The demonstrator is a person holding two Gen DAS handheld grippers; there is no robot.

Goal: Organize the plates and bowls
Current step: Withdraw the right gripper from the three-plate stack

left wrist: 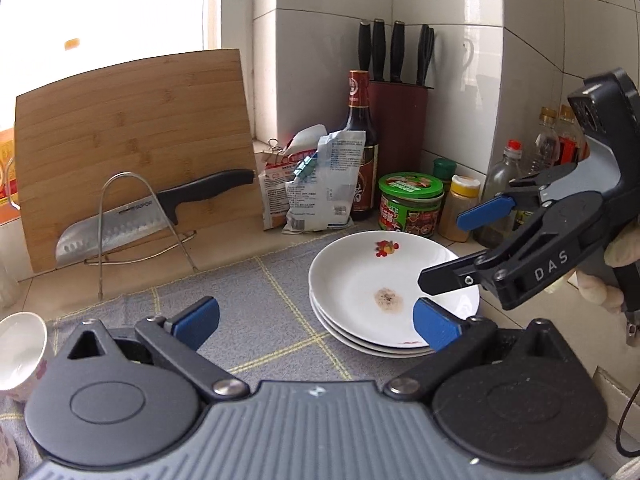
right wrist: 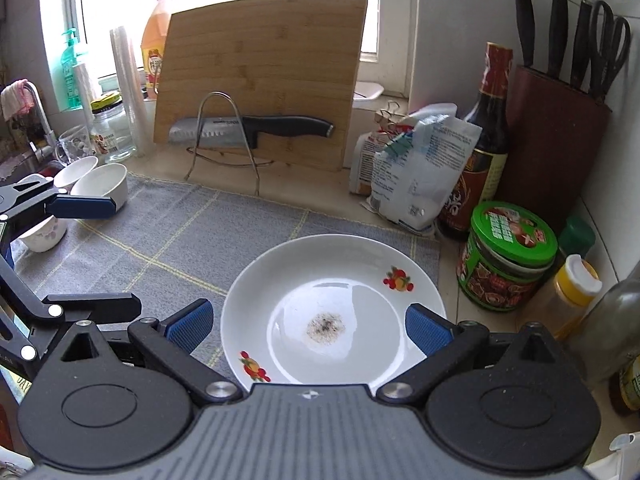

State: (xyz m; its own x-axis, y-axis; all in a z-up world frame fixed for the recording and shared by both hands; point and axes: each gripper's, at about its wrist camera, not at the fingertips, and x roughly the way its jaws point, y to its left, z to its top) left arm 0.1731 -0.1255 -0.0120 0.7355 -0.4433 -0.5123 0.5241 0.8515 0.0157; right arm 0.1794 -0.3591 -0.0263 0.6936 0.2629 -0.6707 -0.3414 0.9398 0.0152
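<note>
On the grey checked cloth (left wrist: 240, 300), a stack of 3 white plates (left wrist: 360, 304) is seen at the right side, the top plate marked with a brown speckled stain (left wrist: 388, 300) at its centre and a small fruit print near its far rim. The left gripper (left wrist: 316, 320) is held wide open and empty, its right blue pad just over the near rim of the stack, its left pad above bare cloth. The right gripper (right wrist: 308, 326) is likewise spread open and grips nothing; it is positioned over the top plate (right wrist: 332, 280), 1 pad at each side of the dish. At the far left of the cloth, 2 white bowls (right wrist: 100, 182) are set touching each other, and a third bowl with a floral print (right wrist: 44, 234) lies nearer, partly hidden behind the left gripper. Behind the cloth a bamboo cutting board (left wrist: 136, 148) is propped upright with a black-handled knife (left wrist: 160, 212) resting on a wire rack. To the right, a soy sauce bottle (right wrist: 480, 140), a green-lidded jar (right wrist: 508, 256) and a knife block (right wrist: 556, 132) are grouped near the tiled wall.
</note>
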